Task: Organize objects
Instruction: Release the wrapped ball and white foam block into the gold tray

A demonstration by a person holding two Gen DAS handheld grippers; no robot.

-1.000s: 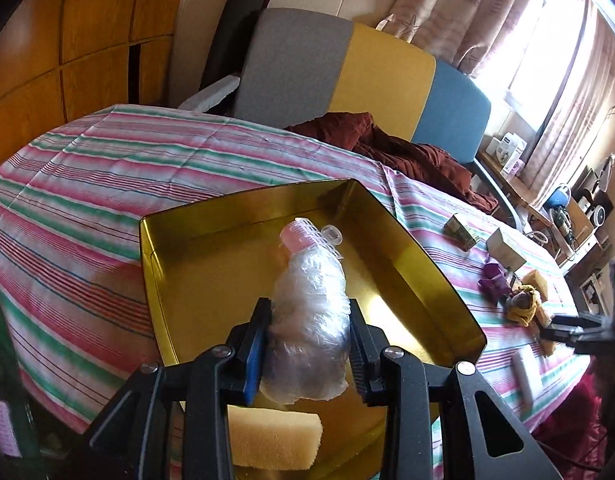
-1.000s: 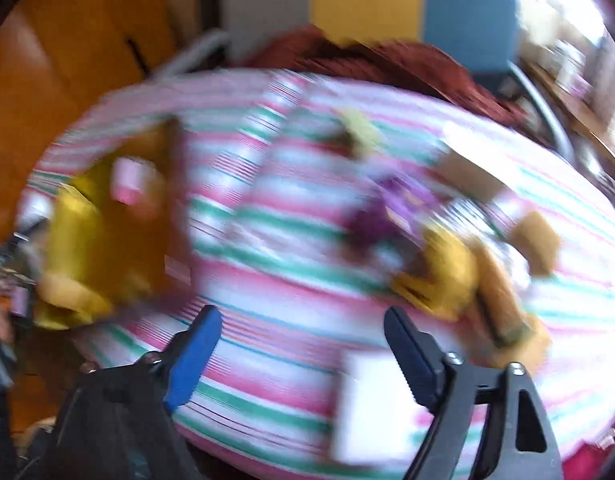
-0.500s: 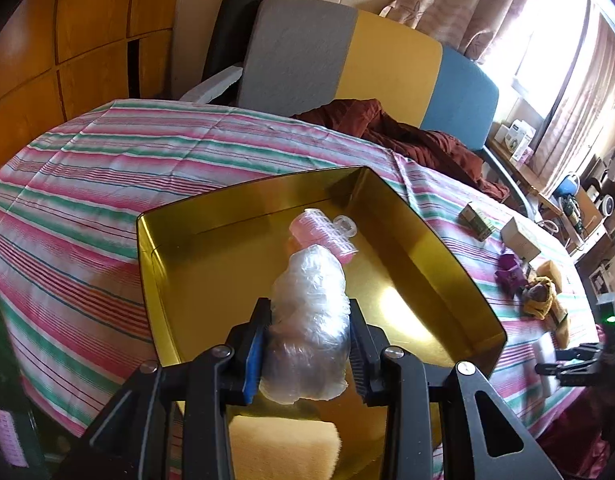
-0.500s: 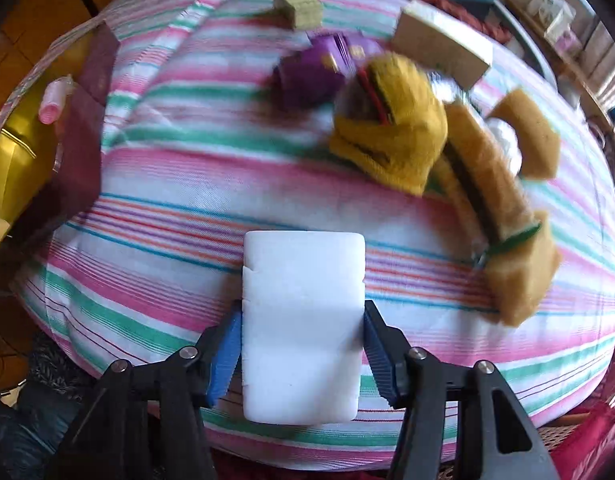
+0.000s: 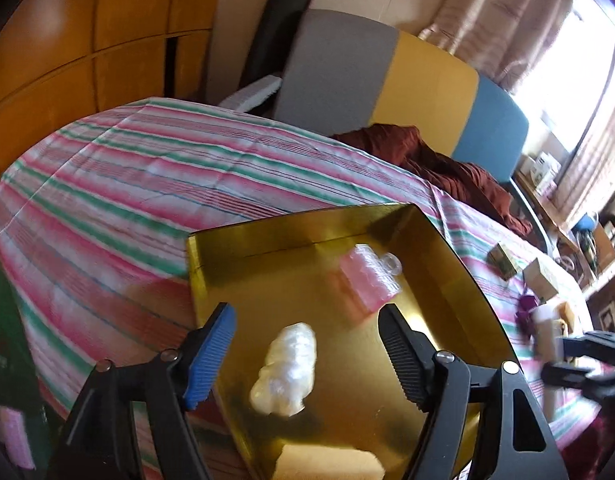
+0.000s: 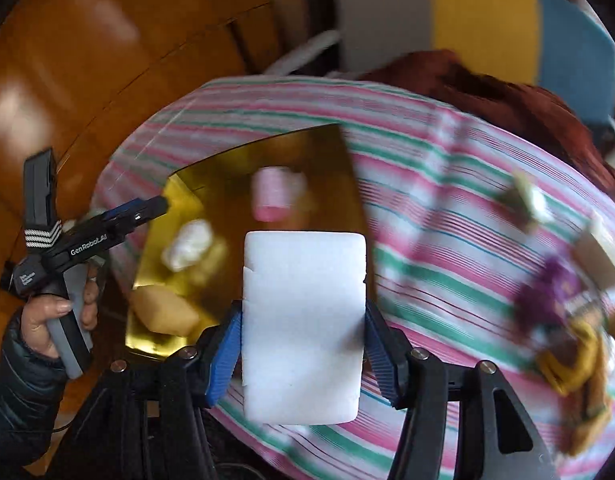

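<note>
Right tongs (image 6: pixel 303 354) around white sponge (image 6: pixel 303 320); blurred purple clutter (image 6: pixel 547 292) beyond

Black gripper (image 5: pixel 307 344) frames with silver screws and blue ribbed pads (image 5: pixel 211 356) are seen; a dark puffy sleeve (image 6: pixel 15 384) is worn.

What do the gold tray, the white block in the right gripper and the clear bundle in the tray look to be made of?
Gold tray: probably metal or foil-faced card, glossy, mirror-like reflections. White block: likely foam sponge, matte, fine-grained, nicked edges. Clear bundle: crumpled thin plastic film, translucent, with shiny wrinkles.
</note>
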